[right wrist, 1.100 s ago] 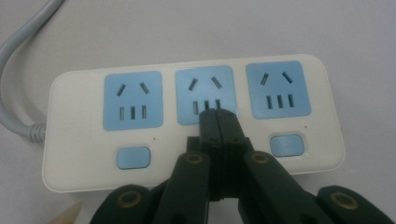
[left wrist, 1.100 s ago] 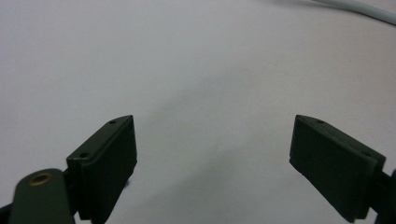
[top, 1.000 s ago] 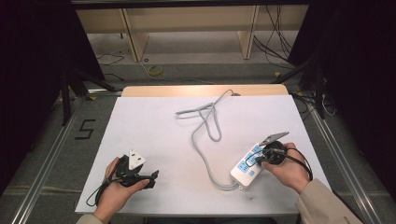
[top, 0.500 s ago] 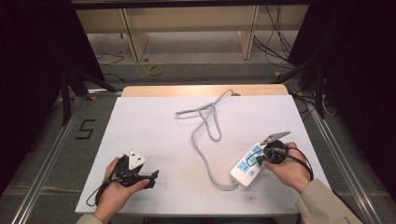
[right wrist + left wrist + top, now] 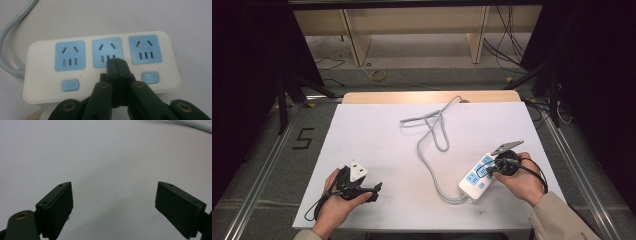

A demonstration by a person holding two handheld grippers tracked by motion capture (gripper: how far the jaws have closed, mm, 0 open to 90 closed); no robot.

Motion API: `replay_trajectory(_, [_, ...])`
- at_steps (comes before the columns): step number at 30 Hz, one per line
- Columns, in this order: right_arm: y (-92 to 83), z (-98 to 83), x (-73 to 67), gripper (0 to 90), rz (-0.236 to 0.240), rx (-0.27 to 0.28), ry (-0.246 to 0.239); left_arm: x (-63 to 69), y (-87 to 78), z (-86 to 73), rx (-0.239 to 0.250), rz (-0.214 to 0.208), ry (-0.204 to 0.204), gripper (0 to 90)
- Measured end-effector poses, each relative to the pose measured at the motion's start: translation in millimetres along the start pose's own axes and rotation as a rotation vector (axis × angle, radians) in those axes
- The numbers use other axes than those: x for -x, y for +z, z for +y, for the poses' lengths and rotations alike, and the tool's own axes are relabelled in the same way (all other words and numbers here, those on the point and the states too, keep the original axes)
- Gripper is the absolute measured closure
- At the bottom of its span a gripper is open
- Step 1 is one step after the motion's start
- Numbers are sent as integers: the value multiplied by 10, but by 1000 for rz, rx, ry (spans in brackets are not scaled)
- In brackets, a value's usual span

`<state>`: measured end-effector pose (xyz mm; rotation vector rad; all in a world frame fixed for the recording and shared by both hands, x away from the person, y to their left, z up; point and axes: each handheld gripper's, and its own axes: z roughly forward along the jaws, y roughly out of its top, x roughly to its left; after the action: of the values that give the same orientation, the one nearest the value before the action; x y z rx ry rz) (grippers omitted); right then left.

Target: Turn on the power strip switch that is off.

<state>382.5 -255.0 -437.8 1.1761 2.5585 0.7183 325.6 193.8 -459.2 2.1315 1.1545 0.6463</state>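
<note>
A white power strip [image 5: 475, 179] with three blue sockets lies at the front right of the white table [image 5: 377, 135]. Its grey cable [image 5: 432, 150] runs left and back into a loose loop. My right gripper [image 5: 488, 171] is shut with nothing between its jaws. In the right gripper view, the right gripper [image 5: 116, 62] has its tips over the middle socket of the power strip [image 5: 40, 70]; whether they touch it I cannot tell. My left gripper [image 5: 373, 191] rests at the front left, pointing right. The left gripper [image 5: 114, 192] stands wide open over bare table, and the cable [image 5: 192, 123] crosses the far corner.
Two blue switches [image 5: 70, 85] show on the strip's near side. The table's front edge [image 5: 412, 226] is close to both hands. Beyond the far edge stand wooden shelves [image 5: 412, 20] and floor cables [image 5: 504, 47]. A "5" mark [image 5: 303, 138] is on the floor at left.
</note>
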Motion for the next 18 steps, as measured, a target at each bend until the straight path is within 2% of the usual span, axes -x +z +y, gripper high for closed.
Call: replay_trajectory(18, [-37, -13, 5, 900, -1, 18, 0, 1, 0, 1, 0, 0, 0, 144])
